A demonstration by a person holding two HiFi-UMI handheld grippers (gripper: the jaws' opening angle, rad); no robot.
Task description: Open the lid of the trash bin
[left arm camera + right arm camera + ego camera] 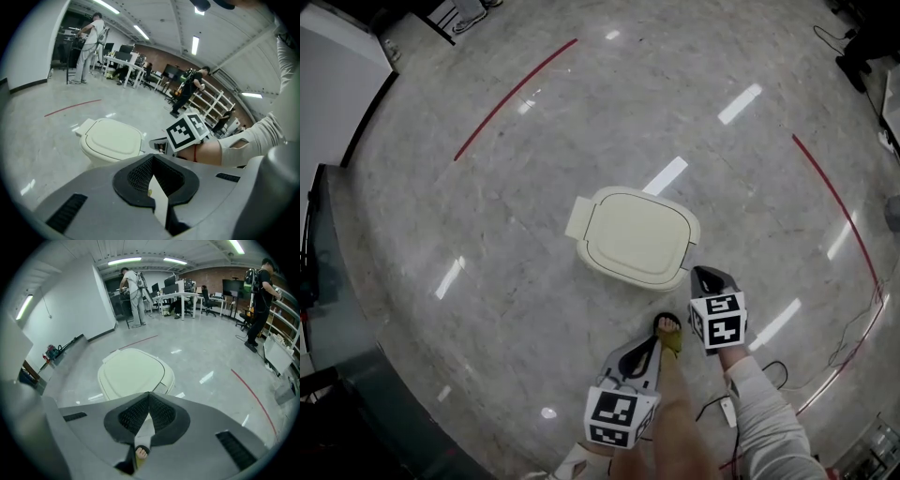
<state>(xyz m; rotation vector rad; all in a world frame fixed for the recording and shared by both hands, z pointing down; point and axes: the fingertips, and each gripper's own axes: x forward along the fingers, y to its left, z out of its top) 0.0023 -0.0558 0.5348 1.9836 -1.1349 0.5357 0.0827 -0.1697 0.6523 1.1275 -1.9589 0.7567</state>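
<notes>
Lid [637, 234] down flat on trash bin [623, 275], mid-floor. Right gripper [706, 273] just beside bin's near-right edge, left gripper [653, 341] nearer, apart from it — both with jaws pressed together, holding nothing. Gripper views alone show people [133, 294] at far desks [180, 297]. Bare floor [487, 244] all round bin.

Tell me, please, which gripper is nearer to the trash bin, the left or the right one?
Right. The right gripper is close beside the near right corner of the trash bin. The left gripper is farther back from the bin, next to the person's foot.
</notes>
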